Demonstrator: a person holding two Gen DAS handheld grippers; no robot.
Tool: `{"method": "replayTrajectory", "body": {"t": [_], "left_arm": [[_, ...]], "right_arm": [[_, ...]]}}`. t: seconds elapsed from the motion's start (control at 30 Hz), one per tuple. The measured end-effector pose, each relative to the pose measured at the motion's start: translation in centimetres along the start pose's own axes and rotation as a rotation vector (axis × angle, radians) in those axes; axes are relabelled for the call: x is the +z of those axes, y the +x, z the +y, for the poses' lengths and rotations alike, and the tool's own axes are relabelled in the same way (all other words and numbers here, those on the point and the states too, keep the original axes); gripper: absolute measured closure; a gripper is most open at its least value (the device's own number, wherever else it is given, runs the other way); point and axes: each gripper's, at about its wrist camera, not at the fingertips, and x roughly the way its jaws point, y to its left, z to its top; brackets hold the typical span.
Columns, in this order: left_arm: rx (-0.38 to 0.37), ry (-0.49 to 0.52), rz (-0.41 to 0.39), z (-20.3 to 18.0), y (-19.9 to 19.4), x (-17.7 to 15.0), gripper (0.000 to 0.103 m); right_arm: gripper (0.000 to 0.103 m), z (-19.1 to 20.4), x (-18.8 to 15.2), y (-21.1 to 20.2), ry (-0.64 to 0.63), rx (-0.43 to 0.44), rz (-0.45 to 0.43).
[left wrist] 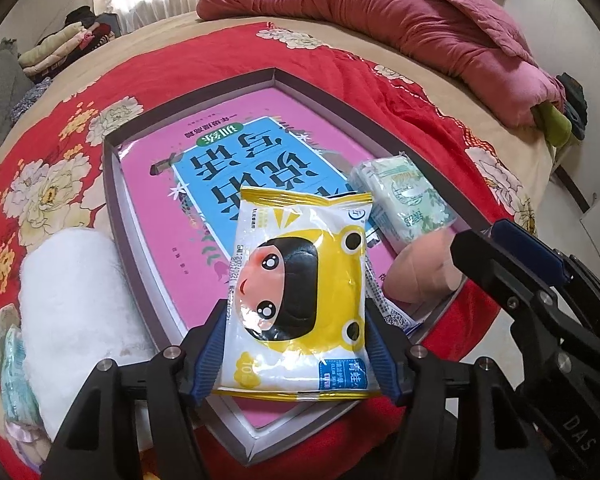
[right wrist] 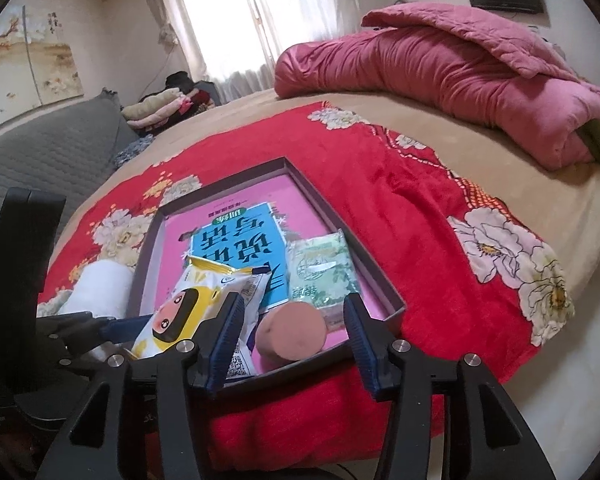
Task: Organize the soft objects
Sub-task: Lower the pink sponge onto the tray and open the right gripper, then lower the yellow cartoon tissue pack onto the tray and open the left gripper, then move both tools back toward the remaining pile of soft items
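Two grippers are mine, one in each hand. On the left, outside the box, lies a white fluffy roll [left wrist: 72,320] on the red blanket [left wrist: 332,52]. My left gripper [left wrist: 296,344] has its blue pads against both sides of the yellow wipes pack [left wrist: 300,300], pinching it. The pack hangs over the near part of the grey box [left wrist: 112,184]. Its long side runs away from me, toward the far end of the box, and its top seam points that way too. Further right, the pink sponge [right wrist: 292,334] rests in the near right corner, beside the green tissue pack [right wrist: 320,274]. My right gripper [right wrist: 292,346] is spread wide around the sponge, not touching it.
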Motion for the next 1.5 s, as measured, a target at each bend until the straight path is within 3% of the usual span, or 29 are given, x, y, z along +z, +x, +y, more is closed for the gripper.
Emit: {"method": "replayTrajectory", "body": {"t": [0.73,1.5], "left_arm": [[-0.087,-0.066,-0.03,1.0,-1.1,0.1,0.038],[-0.079,-0.109,-0.118,2.6,-5.9,-1.4,0.034]], "right_arm": [[0.042,-0.5,0.5,-1.2,0.032,-0.062,-0.038],[0.03,1.6,1.1,-3.7,-0.018,-0.095,-0.087]]}}
